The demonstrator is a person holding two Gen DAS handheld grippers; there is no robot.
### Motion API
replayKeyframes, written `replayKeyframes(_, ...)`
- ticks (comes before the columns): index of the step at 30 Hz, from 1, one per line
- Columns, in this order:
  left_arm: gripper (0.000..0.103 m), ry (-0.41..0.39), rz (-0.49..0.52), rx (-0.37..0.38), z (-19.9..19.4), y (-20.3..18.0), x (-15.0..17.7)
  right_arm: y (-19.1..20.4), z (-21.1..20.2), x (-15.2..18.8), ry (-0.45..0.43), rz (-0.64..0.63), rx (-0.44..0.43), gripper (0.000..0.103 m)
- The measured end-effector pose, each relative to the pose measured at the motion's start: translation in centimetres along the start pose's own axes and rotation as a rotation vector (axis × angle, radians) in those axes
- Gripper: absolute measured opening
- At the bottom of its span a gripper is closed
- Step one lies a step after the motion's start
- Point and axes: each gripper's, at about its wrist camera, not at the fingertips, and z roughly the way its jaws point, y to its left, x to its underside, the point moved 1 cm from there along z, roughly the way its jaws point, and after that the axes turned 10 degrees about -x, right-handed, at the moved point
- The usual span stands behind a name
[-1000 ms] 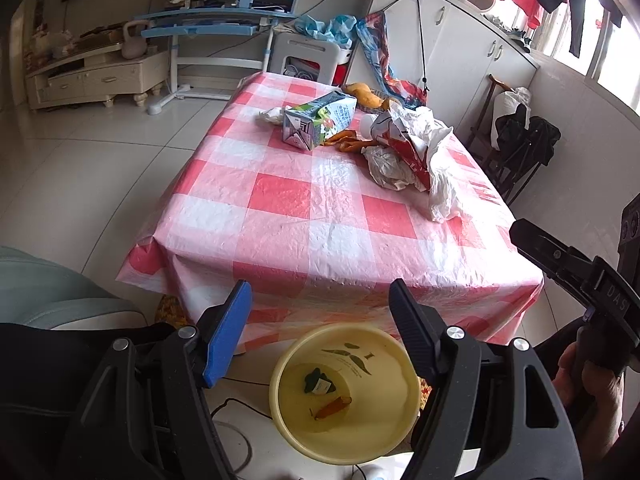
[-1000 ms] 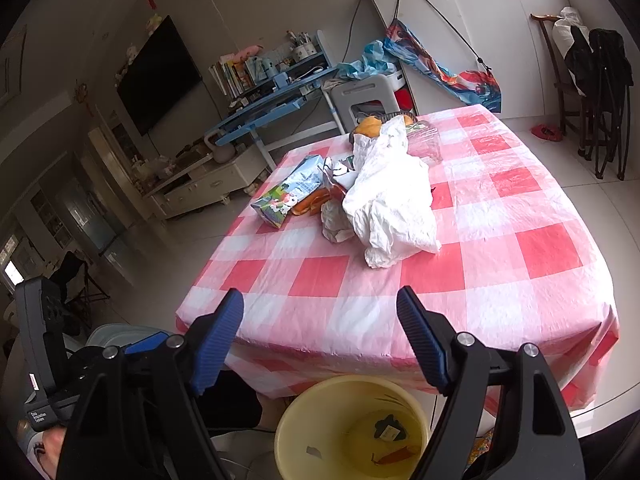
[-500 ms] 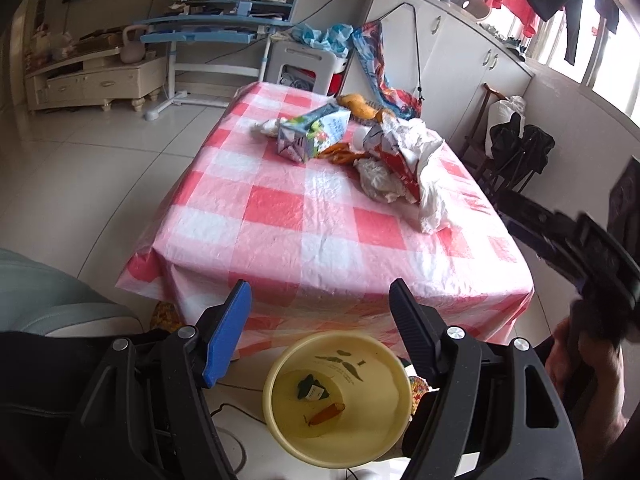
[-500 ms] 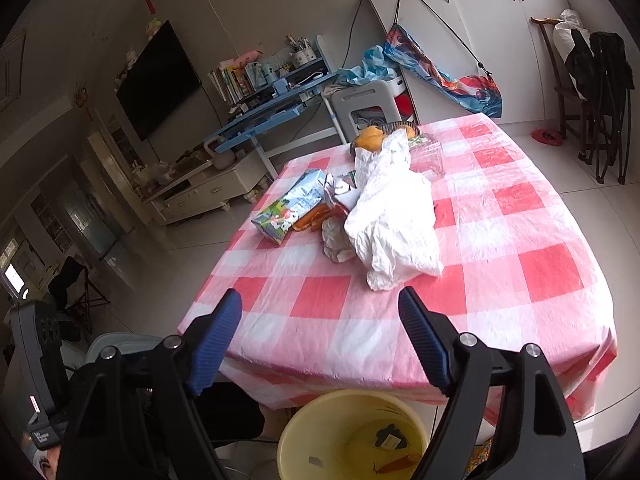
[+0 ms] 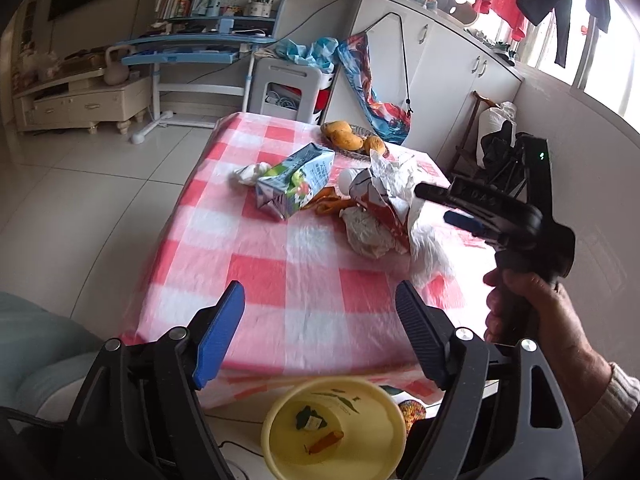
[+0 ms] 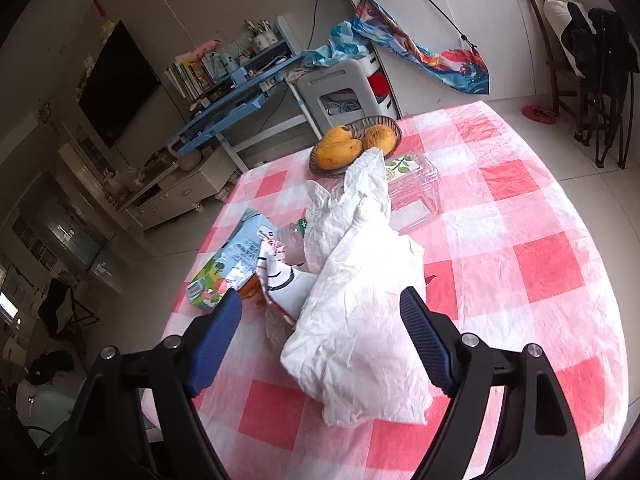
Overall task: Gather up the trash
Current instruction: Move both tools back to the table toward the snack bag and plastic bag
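Note:
Trash lies in a heap on the red-and-white checked table (image 5: 304,280): a crumpled white bag (image 6: 360,320), a red-and-white wrapper (image 5: 380,208), a green-and-blue drink carton (image 5: 296,184) (image 6: 232,260), orange scraps (image 5: 326,202) and a wad of tissue (image 5: 250,172). A yellow bin (image 5: 336,428) stands on the floor below the table's near edge, with a few scraps inside. My left gripper (image 5: 320,332) is open and empty above the bin. My right gripper (image 6: 320,336) is open and empty just over the white bag; it also shows in the left wrist view (image 5: 480,204).
A dish of mangoes (image 6: 354,142) and a clear plastic box (image 6: 412,184) sit at the table's far end. A grey stool (image 5: 292,84), a blue desk (image 5: 200,44) and white cabinets (image 5: 440,68) stand behind. A chair (image 6: 588,68) is at right.
My right gripper has moved up and forward from beside the bin to over the table, onto the white bag. My left gripper has moved a little closer to the table.

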Motion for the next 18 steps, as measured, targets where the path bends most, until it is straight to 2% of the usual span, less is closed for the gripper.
replayKeyframes(1,0.074,0.005,0.001,0.002,0.7,-0.3,-0.6,-0.5,0.5,-0.1,0.017,0.016,-0.018,0.051)
replayKeyframes(2,0.074,0.009,0.006,0.005,1.6,-0.7,-1.2,-0.9,0.7,-0.2,0.029,0.037,-0.039,0.038)
replayKeyframes(3,0.074,0.013,0.01,0.008,2.4,-1.1,-1.7,-1.4,0.8,-0.1,0.032,0.064,-0.061,0.014)
replayKeyframes(4,0.074,0.018,0.015,0.011,3.3,-1.6,-2.3,-1.7,0.7,0.0,0.029,0.087,-0.083,0.006)
replayKeyframes(11,0.074,0.072,0.033,0.053,9.8,-5.9,-5.6,-1.4,-3.2,0.7,-0.029,0.112,-0.187,0.004)
replayKeyframes(15,0.074,0.109,0.033,0.035,12.9,-7.8,-6.5,-2.1,-4.5,0.7,-0.053,0.151,-0.226,0.004)
replayKeyframes(18,0.074,0.135,-0.009,0.019,15.0,-8.0,-7.1,-2.2,-5.4,0.3,-0.077,0.151,-0.235,0.004)
